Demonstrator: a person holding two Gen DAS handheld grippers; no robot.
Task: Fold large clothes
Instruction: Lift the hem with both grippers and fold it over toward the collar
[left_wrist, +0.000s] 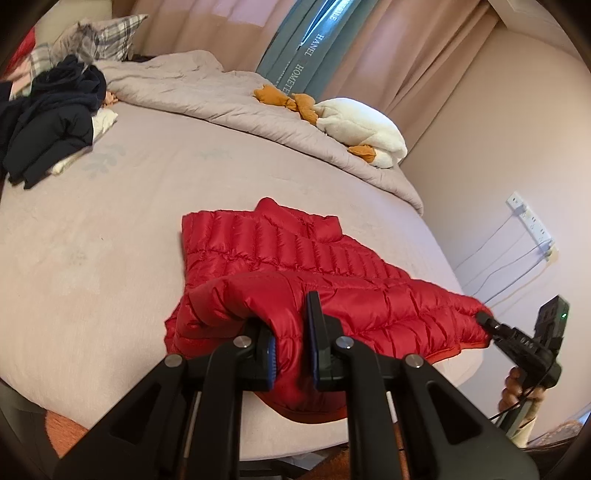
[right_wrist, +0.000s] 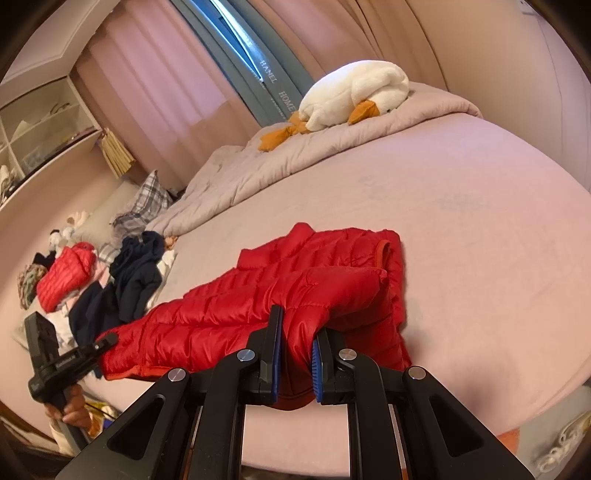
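Left wrist view: red puffer jacket (left_wrist: 295, 258) hem is clamped in both grippers' jaws over the bed (left_wrist: 110, 229); slick fabric could be lost, collapsing the fold.

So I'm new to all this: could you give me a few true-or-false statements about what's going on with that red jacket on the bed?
1. Both grippers pinch the red puffer jacket. True: the left gripper and the right gripper each clamp its near edge.
2. The jacket hangs fully in the air. False: most of it lies on the bed.
3. A white plush goose lies on the rumpled duvet. True.
4. The dark clothes pile sits on top of the red jacket. False: it lies apart, further up the bed.
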